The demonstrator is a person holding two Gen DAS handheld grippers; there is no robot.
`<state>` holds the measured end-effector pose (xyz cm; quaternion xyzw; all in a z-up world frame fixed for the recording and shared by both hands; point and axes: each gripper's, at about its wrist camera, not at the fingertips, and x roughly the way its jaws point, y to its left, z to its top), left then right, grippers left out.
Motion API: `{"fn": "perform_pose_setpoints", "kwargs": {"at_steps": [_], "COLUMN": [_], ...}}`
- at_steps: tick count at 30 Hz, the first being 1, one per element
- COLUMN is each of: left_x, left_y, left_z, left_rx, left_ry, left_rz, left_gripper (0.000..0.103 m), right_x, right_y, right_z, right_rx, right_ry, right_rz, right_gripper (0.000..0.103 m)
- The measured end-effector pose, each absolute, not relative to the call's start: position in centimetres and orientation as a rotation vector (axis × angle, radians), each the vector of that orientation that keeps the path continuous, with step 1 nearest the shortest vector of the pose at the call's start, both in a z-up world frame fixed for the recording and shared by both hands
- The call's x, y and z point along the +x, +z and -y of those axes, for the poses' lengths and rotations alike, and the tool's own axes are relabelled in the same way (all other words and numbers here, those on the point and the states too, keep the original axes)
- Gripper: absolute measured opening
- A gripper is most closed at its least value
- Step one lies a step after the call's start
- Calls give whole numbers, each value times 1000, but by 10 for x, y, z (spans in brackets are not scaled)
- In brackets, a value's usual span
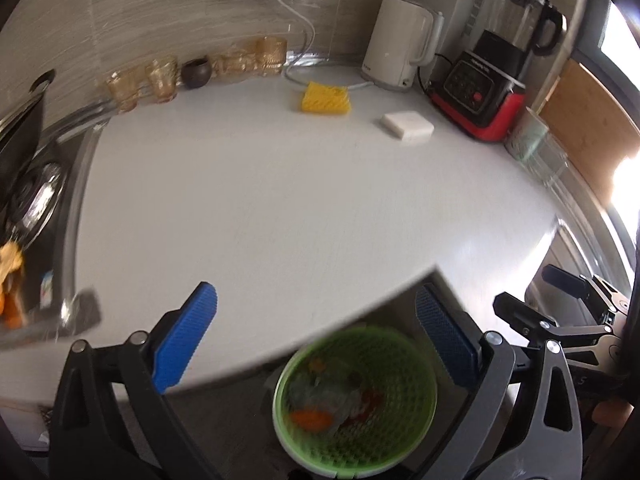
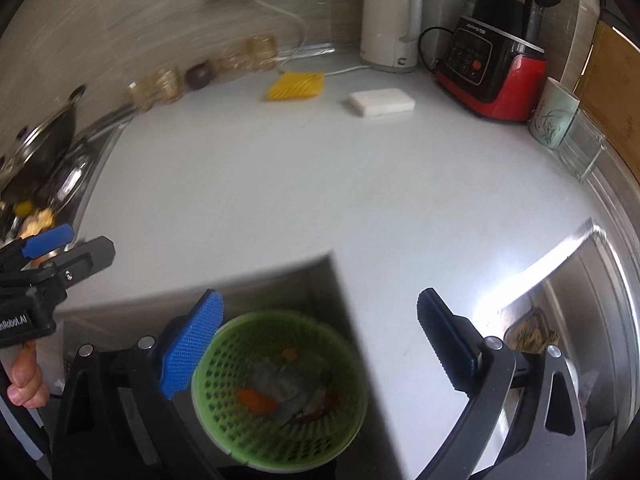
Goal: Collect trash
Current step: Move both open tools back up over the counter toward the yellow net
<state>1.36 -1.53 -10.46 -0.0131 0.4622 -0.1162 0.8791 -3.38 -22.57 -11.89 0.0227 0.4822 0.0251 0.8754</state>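
A green mesh bin [image 1: 384,352] stands on the floor below the white counter's front corner. It holds crumpled wrappers and orange scraps [image 1: 312,419]. My left gripper [image 1: 320,344] is open and empty above the counter edge, over the bin. The bin also shows in the right wrist view [image 2: 232,420], below my right gripper [image 2: 320,348], which is open and empty. The right gripper shows at the right edge of the left wrist view [image 1: 560,300]. The left gripper shows at the left of the right wrist view [image 2: 64,248].
On the counter [image 1: 280,200] lie a yellow sponge [image 1: 326,98] and a white sponge [image 1: 408,125]. A kettle [image 1: 398,42], a red-based blender [image 1: 492,80], glasses [image 1: 160,76] and a mug [image 2: 554,118] stand at the back. A stove with a pot [image 2: 48,136] is left; a steel sink [image 2: 600,340] is right.
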Motion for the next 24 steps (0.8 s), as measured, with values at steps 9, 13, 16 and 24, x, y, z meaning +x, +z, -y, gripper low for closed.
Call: {"fn": "perform_pose_setpoints", "kwargs": {"at_steps": [9,13,16,24], "left_x": [133,180,202,261], "left_y": [-108,-115,-117,-136], "left_z": [63,75,81,89], "left_rx": [-51,-65,-42,71], "left_ry": [-200,-172,-171,-345], "left_rz": [-935,-947,-934,-903], "left_gripper": [95,95,95,95], "right_x": [77,113,133,161], "right_y": [-124,-129,-133,-138], "right_z": [281,299,303,302], "right_rx": [51,86,84,116], "right_ry": [59,77,85,41], "right_rz": [-996,-998,-1000,-998], "right_gripper": [98,98,98,98]}}
